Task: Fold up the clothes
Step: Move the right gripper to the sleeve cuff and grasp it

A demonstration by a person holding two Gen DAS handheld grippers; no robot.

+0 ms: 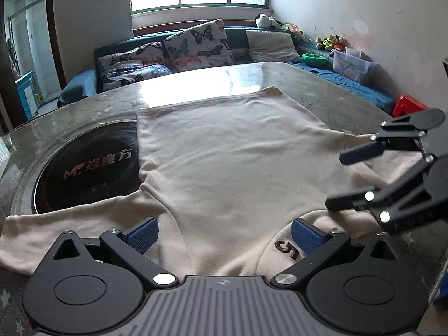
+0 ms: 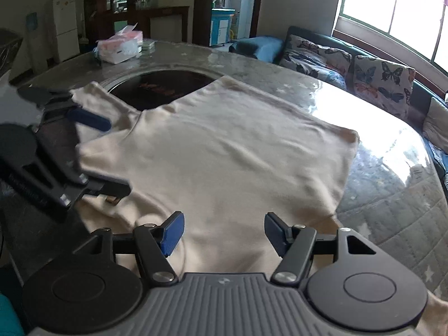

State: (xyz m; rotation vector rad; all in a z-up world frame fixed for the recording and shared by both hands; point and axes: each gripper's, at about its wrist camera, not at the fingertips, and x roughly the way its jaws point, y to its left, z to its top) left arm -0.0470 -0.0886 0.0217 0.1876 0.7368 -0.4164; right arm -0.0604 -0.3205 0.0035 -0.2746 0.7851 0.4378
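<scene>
A cream T-shirt point(image 1: 229, 154) lies flat on the table, back side up, hem far from me and collar near me, with a brown embroidered mark point(image 1: 287, 249) by the collar. It also shows in the right wrist view point(image 2: 224, 154). My left gripper point(image 1: 224, 233) is open and empty, just above the collar end. My right gripper point(image 2: 224, 232) is open and empty over the shirt's near right shoulder. Each gripper shows in the other's view: the right one point(image 1: 343, 177) at the right, the left one point(image 2: 117, 158) at the left, both with jaws apart.
The shirt lies on a glass-topped table point(image 1: 196, 81) with a round black hotplate point(image 1: 89, 168) under its left side. A tissue pack point(image 2: 119, 46) sits at the table's far side. A sofa with butterfly cushions point(image 1: 196, 44) and a red stool point(image 1: 407, 105) stand beyond.
</scene>
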